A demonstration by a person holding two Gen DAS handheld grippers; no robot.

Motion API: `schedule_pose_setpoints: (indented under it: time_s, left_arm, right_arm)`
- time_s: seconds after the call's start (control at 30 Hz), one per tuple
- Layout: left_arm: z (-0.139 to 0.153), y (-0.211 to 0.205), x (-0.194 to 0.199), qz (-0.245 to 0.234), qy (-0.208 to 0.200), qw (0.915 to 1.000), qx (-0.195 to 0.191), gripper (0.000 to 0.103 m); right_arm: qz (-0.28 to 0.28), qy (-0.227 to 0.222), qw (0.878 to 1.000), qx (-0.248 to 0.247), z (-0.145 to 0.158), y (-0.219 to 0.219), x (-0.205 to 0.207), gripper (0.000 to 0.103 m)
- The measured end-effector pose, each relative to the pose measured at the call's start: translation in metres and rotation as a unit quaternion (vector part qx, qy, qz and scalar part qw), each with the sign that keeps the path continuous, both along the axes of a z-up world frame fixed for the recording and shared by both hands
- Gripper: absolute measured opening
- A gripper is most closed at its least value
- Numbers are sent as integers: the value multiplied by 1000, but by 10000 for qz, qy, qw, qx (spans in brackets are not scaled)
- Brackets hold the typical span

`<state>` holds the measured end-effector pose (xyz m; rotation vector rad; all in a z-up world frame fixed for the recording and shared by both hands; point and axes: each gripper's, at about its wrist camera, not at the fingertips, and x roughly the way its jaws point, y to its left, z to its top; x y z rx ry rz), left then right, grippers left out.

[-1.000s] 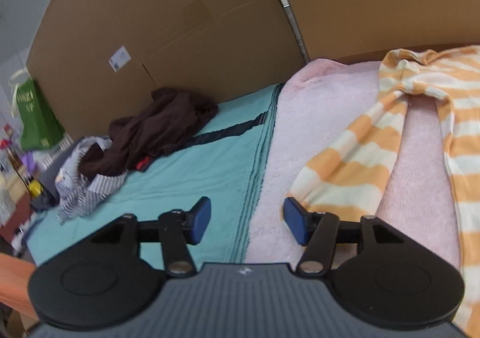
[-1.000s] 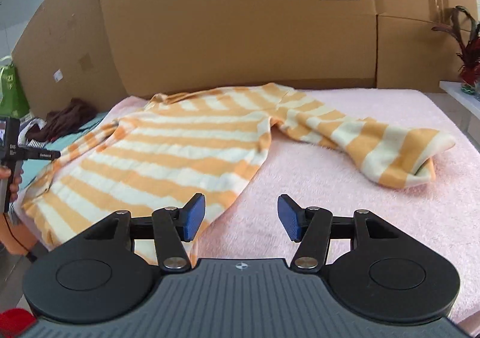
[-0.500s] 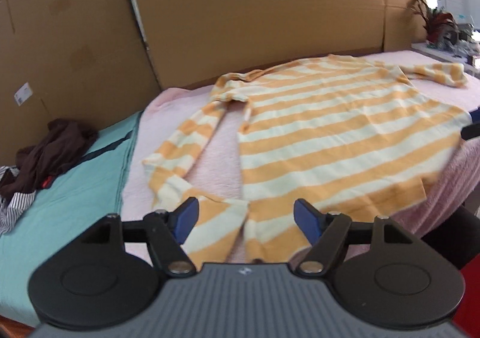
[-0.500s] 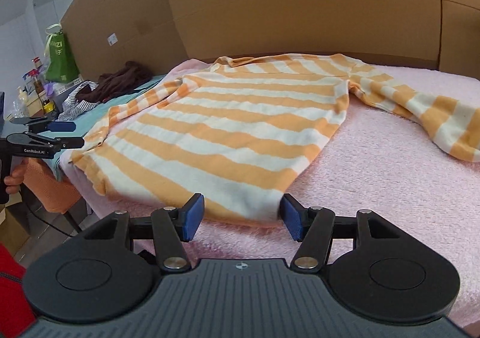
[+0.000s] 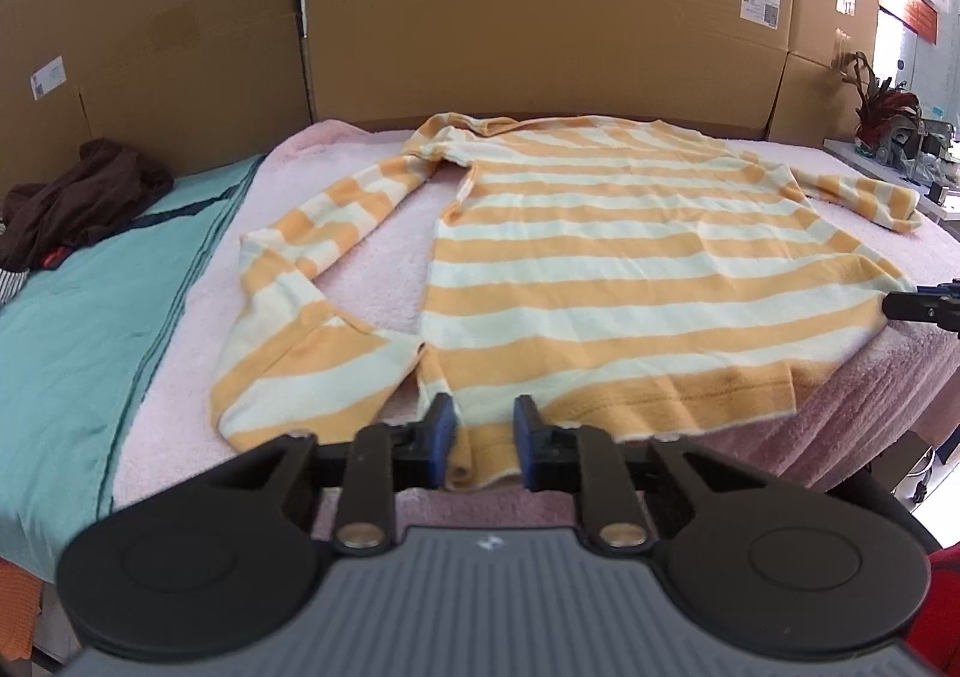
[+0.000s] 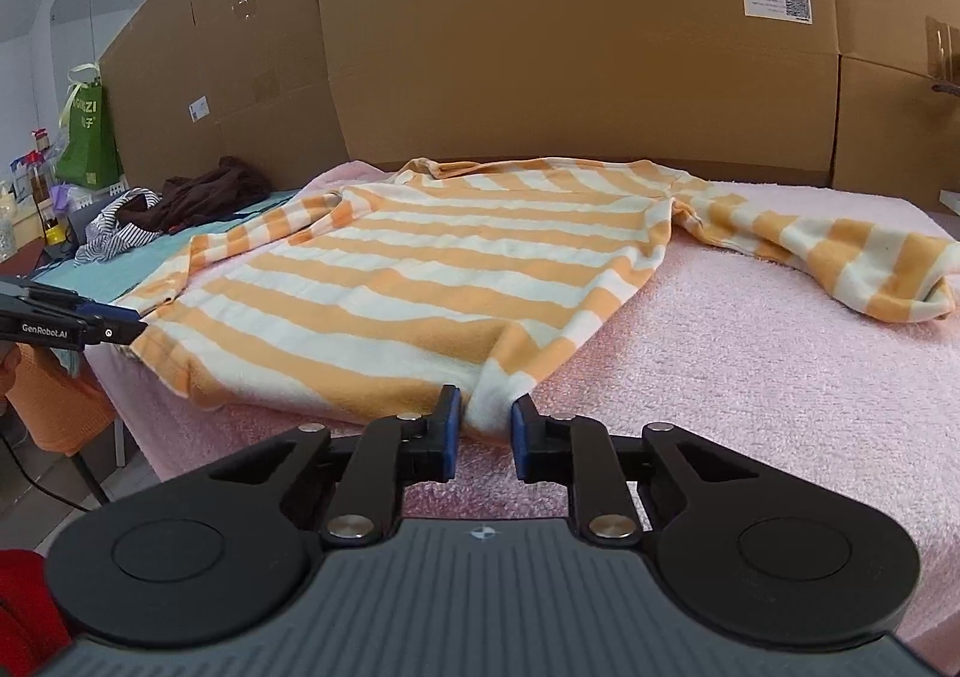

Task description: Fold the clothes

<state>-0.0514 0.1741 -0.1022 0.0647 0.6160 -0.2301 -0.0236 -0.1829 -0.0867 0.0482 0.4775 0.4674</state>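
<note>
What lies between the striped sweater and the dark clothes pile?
In the left wrist view, a strip of pink towel, then teal sheet, separates the sweater from the dark pile.

— Where does the orange-and-cream striped knit sweater (image 5: 630,269) lie?
— Flat on the pink fleece blanket (image 6: 750,377) covering the bench, its hem toward the near edge and its collar toward the brown cardboard boxes (image 5: 540,5) standing behind.

— And the tools?
— The left tool (image 5: 480,440) sits at the sweater's left hem corner, the right tool (image 6: 485,431) at its right hem corner, cloth between the fingers of each.

— What lies beside the sweater?
— To its left is a teal sheet (image 5: 72,317); on the sheet's far end, against the boxes, lies a heap of dark brown clothing (image 5: 72,197).
</note>
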Motion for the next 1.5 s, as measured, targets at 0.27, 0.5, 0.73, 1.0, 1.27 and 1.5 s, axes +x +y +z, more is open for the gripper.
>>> schedule_pose_setpoints:
  time_s: [0.27,0.5,0.73,1.0,1.27,1.5]
  left_arm:
    - [14,-11,-19,-403,-217,9986,-281,0]
    - [4,11,-18,220,58,9995,226,13]
    - [-4,23,-15,347,134,9991,222,44]
    - [-6,28,-6,407,146,9991,21,51]
    - [-8,12,-4,272,80,9992,-282,4]
    - [11,9,-27,193,-403,9967,-678,3]
  right_arm:
    - [54,208,9909,1331,26,-48,-8,12]
    - [-147,128,9917,1274,33,-72,-19,3]
    - [-25,325,9990,309,3,-49,-23,48]
    - [229,426,9975,517,-10,-36,-30,48]
    - [-47,534,9964,659,-18,-24,-30,6]
    - [-149,514,9890,1377,-9,-38,-42,6]
